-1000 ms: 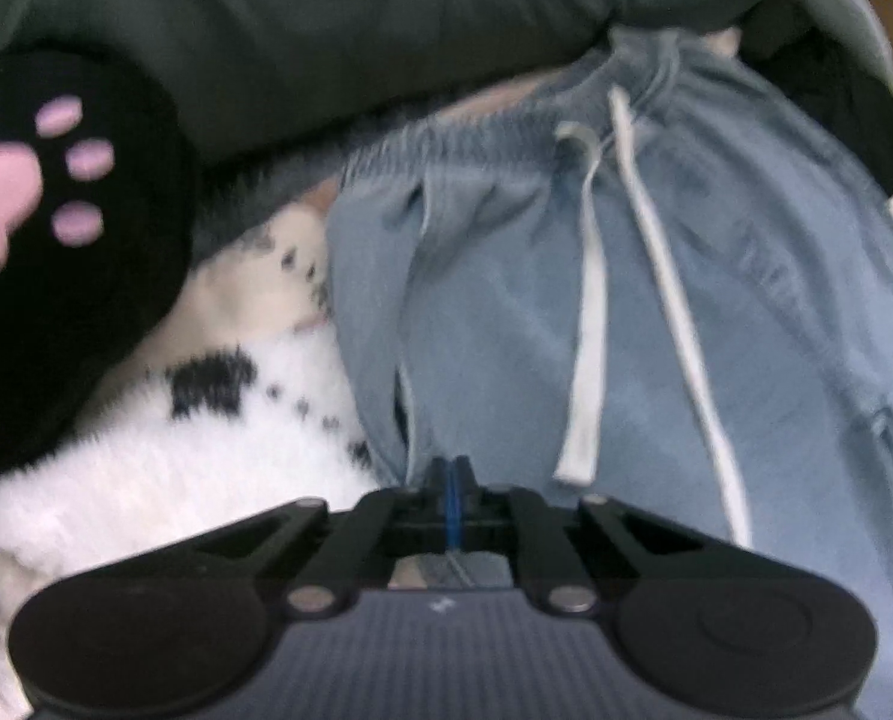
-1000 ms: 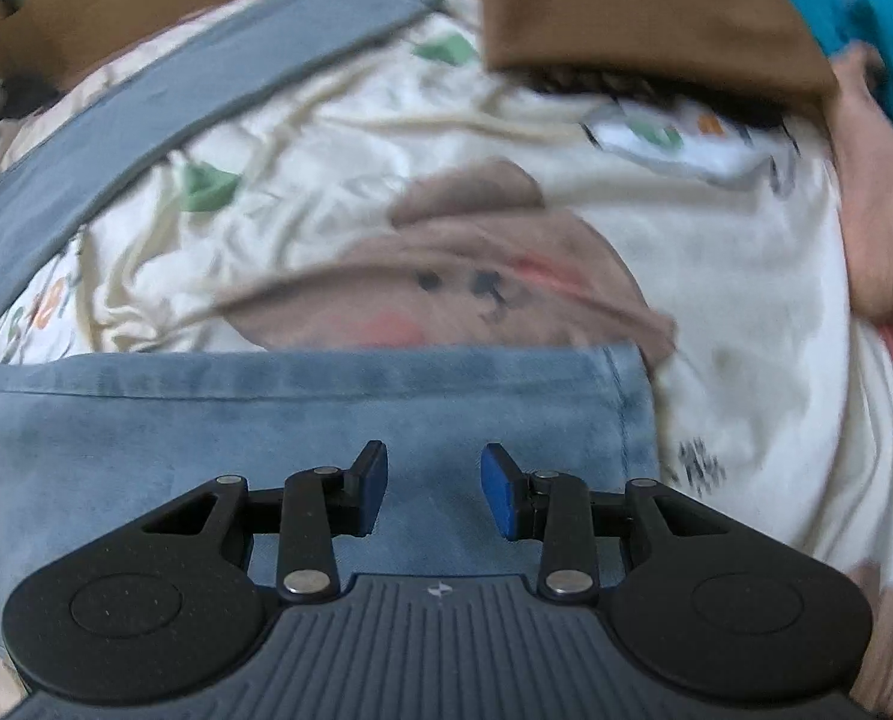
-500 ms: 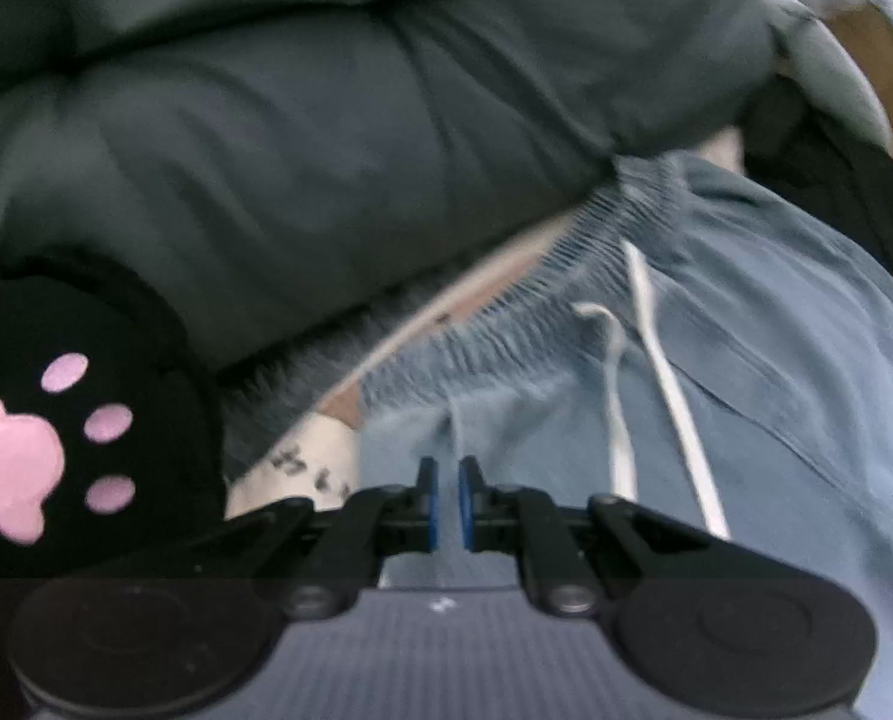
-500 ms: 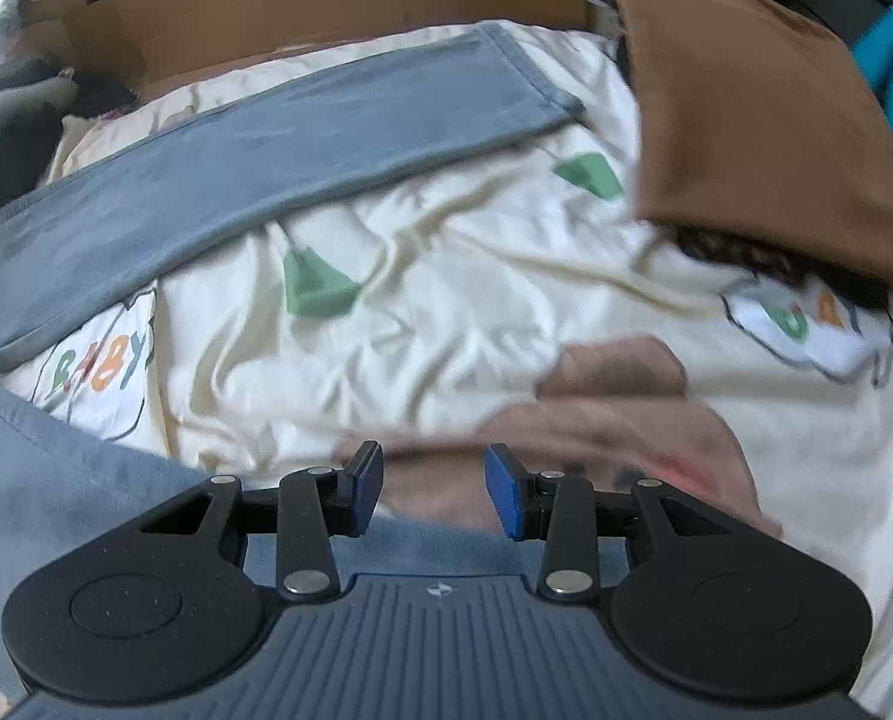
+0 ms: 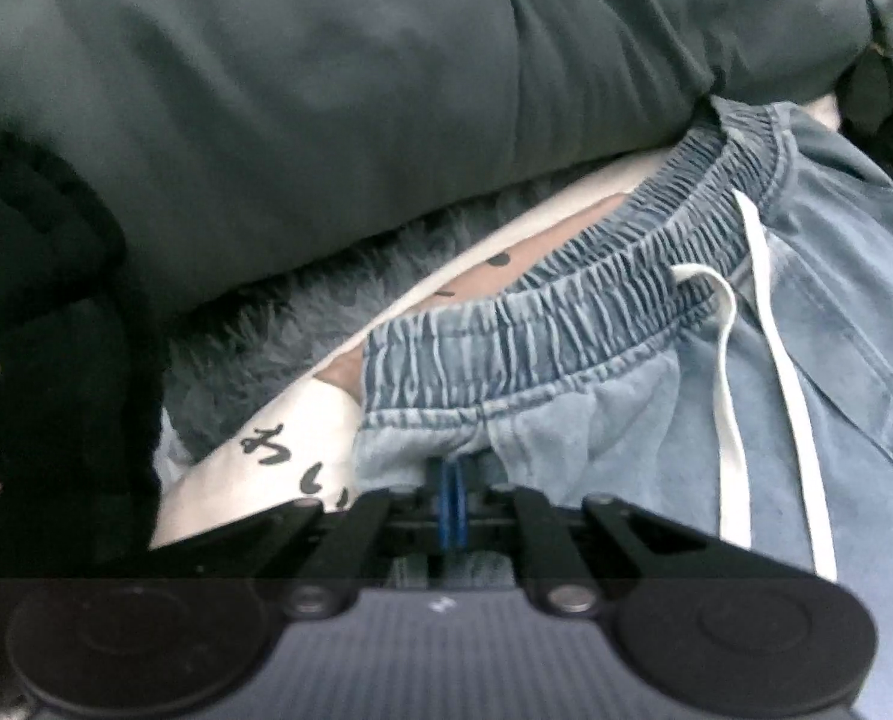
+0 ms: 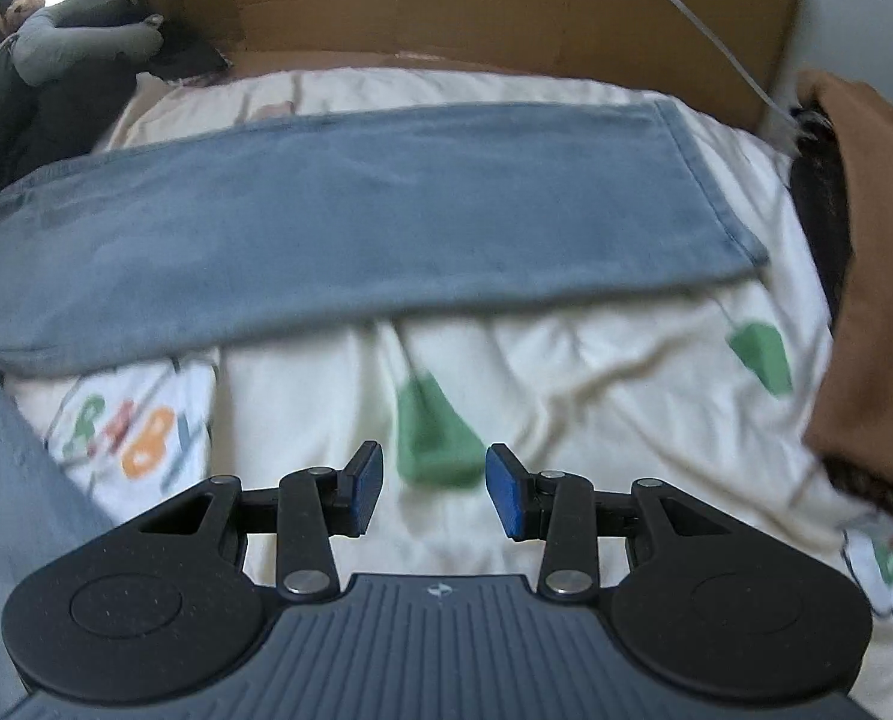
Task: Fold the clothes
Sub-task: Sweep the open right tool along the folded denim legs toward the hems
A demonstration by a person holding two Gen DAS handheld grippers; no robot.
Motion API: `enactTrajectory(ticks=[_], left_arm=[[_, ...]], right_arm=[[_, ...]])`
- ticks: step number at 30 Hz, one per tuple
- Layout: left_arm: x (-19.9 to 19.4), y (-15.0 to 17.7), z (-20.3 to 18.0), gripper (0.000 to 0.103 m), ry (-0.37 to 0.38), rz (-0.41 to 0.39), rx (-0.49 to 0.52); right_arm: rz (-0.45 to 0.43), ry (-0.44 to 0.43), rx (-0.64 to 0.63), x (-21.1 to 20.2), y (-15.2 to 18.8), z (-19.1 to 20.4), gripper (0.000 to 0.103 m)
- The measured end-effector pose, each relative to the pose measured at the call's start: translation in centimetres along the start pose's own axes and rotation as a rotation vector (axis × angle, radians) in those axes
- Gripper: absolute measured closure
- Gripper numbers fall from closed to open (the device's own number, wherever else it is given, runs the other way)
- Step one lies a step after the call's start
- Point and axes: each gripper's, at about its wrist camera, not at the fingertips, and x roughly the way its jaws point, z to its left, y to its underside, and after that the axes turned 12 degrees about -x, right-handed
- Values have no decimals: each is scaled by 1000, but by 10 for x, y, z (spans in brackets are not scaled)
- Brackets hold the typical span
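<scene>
Light blue drawstring pants [image 5: 656,420] lie on a bed, the elastic waistband [image 5: 566,312] and white drawstring [image 5: 788,390] showing in the left wrist view. My left gripper [image 5: 451,480] is shut on a pucker of the pants' cloth just below the waistband, near its left end. In the right wrist view one pant leg [image 6: 356,210] stretches flat across the far side, its hem at the right. My right gripper [image 6: 433,480] hangs open over the cream printed blanket [image 6: 596,390], short of that leg, with nothing between its fingers. More of the pants [image 6: 2,510] shows at the left edge.
A dark grey duvet [image 5: 326,90] bulges behind the waistband, with a black plush with pink paw pads [image 5: 26,360] to its left. A brown cloth [image 6: 866,300] lies at the blanket's right. Cardboard [image 6: 506,0] stands along the far side.
My left gripper moved up to the waistband, parted its jaws slightly, then shut on the cloth. My right gripper left the near pant leg and swept across the blanket toward the far leg.
</scene>
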Motion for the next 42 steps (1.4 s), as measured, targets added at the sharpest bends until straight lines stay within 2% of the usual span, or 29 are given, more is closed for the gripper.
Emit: enactTrajectory(ticks=[4, 8, 11, 15, 17, 20, 24, 28, 30, 33, 35, 37, 38, 40, 42], left_arm=[[-24, -18, -8, 97, -12, 11, 30], [-58, -44, -12, 87, 21, -53, 92], [-81, -69, -14, 86, 44, -95, 95], [-100, -95, -31, 84, 75, -130, 152], [-103, -103, -49, 77, 94, -134, 207], [-98, -103, -81, 77, 125, -128, 299], [-84, -90, -111, 77, 180, -122, 300], [-54, -61, -133, 77, 224, -95, 339], [-36, -50, -140, 76, 206, -80, 361], [-7, -41, -146, 77, 63, -89, 391], [12, -46, -140, 81, -12, -72, 374], [20, -54, -129, 72, -18, -73, 336], [18, -57, -126, 71, -20, -86, 321], [11, -64, -120, 75, -29, -121, 291], [0, -71, -115, 79, 14, -137, 242]], right_arm=[[-26, -37, -47, 2, -31, 3, 57], [-31, -52, -150, 10, -62, 0, 57], [-41, -52, -211, 18, -86, -8, 57], [-44, -39, -251, 34, -115, -17, 57], [-55, -36, -268, 40, -127, -17, 57], [-74, -72, -309, 48, -139, -8, 57], [-83, -125, -319, 59, -141, 9, 57], [-62, -140, -364, 79, -127, 23, 57], [-38, -143, -361, 91, -118, 24, 57], [23, -122, -341, 109, -102, 21, 57], [6, -120, -309, 110, -96, 19, 56], [-4, -114, -262, 108, -96, 19, 56], [-3, -110, -236, 105, -98, 21, 56], [-4, -104, -183, 100, -103, 23, 56], [-46, -143, -153, 92, -109, 30, 56]])
